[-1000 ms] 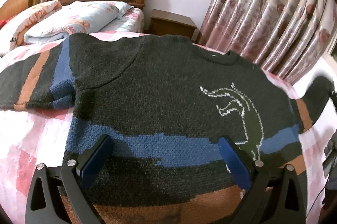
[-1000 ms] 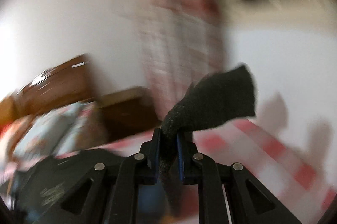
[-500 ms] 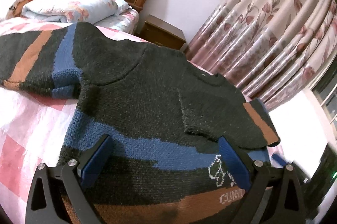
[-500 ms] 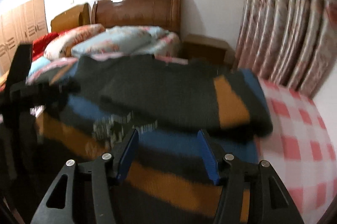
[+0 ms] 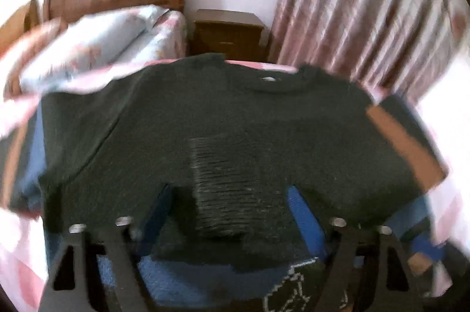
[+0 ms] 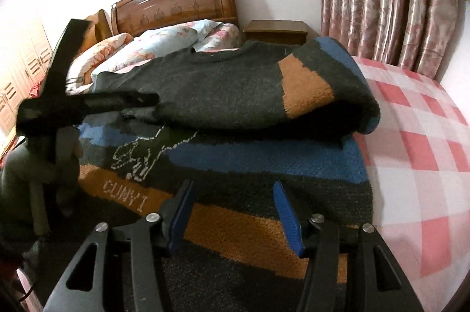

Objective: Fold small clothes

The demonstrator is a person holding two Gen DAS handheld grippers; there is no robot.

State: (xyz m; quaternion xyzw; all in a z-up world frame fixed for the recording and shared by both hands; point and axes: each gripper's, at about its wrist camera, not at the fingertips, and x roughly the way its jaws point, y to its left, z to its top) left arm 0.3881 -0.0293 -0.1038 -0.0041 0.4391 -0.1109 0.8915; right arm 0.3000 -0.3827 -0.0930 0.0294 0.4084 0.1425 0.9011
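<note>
On the checked bed (image 6: pixel 417 153), the sweater (image 6: pixel 235 153) has one sleeve (image 6: pixel 252 94) folded across; the left gripper (image 5: pixel 227 206) has been closing around its cuff (image 5: pixel 223 188), pads not pressing, and the right gripper (image 6: pixel 233 212) hangs released.

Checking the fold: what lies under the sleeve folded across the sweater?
Under the folded sleeve lies the sweater's front, with blue band and white stitched figure partly showing. The chest beneath is covered.

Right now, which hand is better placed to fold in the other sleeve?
Probably the left gripper: the unfolded sleeve lies on its side. Its jaws have just been closing, the folded cuff between them.
</note>
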